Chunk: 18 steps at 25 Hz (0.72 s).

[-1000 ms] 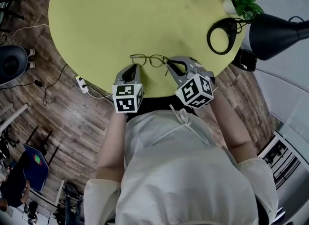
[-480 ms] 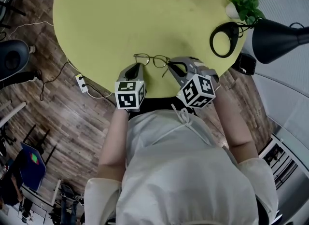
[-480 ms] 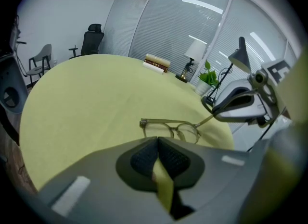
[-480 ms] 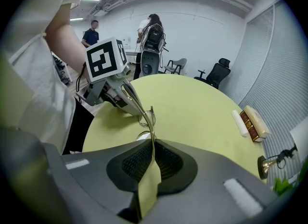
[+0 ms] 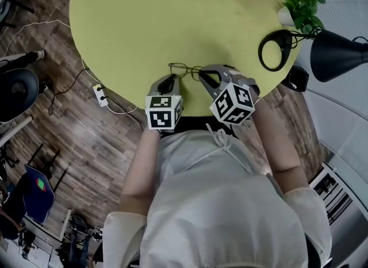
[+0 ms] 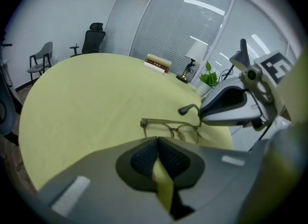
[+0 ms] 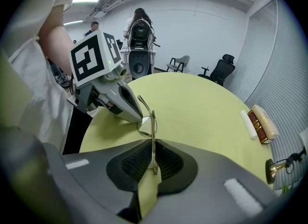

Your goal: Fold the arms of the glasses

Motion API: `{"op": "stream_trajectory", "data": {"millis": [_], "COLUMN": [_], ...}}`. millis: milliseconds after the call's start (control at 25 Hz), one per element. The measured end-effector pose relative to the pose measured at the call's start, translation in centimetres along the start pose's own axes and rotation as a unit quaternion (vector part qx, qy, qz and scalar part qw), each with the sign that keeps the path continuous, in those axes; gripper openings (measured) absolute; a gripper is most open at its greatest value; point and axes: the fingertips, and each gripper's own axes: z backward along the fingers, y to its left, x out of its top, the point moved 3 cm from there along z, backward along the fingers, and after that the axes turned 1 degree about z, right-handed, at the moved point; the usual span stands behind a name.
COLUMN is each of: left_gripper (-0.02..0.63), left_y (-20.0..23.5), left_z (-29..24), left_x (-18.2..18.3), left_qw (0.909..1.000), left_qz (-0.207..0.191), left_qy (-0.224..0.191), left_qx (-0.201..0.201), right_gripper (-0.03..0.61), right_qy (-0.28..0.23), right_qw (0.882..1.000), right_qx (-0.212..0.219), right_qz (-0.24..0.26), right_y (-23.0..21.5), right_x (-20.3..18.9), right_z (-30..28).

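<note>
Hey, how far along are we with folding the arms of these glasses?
Not far. The right gripper is shut on the glasses. The left gripper, jaws together and empty, sits just short of them. One arm tip sticks out beside the right gripper, so folding looks unfinished.

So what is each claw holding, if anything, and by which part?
The right claw is shut on the glasses at one outer end of the front frame, by the hinge. The left claw is shut on nothing.
</note>
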Motion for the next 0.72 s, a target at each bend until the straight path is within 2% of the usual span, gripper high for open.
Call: {"op": "stream_trajectory", "data": {"millis": [720], "left_gripper": [0.006], "left_y": [-0.3], "left_z": [0.0], "left_x": [-0.3], "left_qw": [0.9995], "left_qz": [-0.026], "left_qy": [0.011], "left_qx": [-0.013], "right_gripper": [0.028], "right_qy": [0.021], "right_qw": [0.999], "right_qx": [0.018], "right_qz": [-0.017], "right_y": [-0.3], "right_x": [0.0], "right_z": [-2.9]}}
